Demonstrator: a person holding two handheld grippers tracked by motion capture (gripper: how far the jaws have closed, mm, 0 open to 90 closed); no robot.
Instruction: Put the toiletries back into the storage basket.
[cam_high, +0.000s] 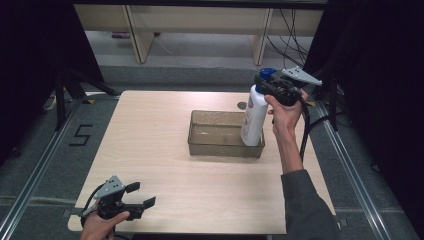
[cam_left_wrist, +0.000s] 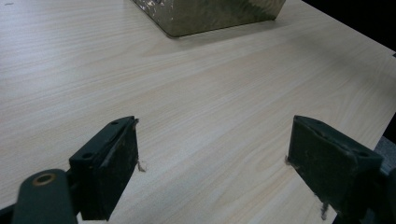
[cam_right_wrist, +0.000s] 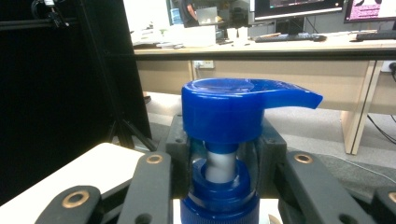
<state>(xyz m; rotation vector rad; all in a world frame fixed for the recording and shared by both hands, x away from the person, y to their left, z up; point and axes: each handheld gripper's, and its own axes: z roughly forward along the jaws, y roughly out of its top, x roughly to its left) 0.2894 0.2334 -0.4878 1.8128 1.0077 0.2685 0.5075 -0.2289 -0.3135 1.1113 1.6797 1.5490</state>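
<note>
**Pump bottle held at the bin, right-hand end of the bench**

Right gripper (cam_high: 270, 86): fingers (cam_right_wrist: 154, 186) clamped on the neck of the pump bottle (cam_high: 254, 120), just under its blue pump head (cam_right_wrist: 233, 109). In the right gripper view the black jaws flank the blue collar on both sides, the spout pointing to that view's right. Bottle: white body, upright, its lower part inside the translucent bin (cam_high: 220, 135), at the bin's right end; whether its base rests on the bin floor cannot be told.

Bin: rectangular, shallow, set on the bench (cam_high: 160, 150) right of centre, nearer the far edge than the near one.

Left gripper (cam_high: 137, 196): fingers (cam_left_wrist: 112, 163) spread wide apart, nothing between them, bare bench top beneath. Held at the near left corner of the bench, well apart from the bin; a corner of the bin shows at the top of the left gripper view.

Right hand (cam_high: 286, 117): wraps the gripper body beyond the bin's right end, a grey sleeve (cam_high: 305, 205) running back over the bench's near right edge.
</note>
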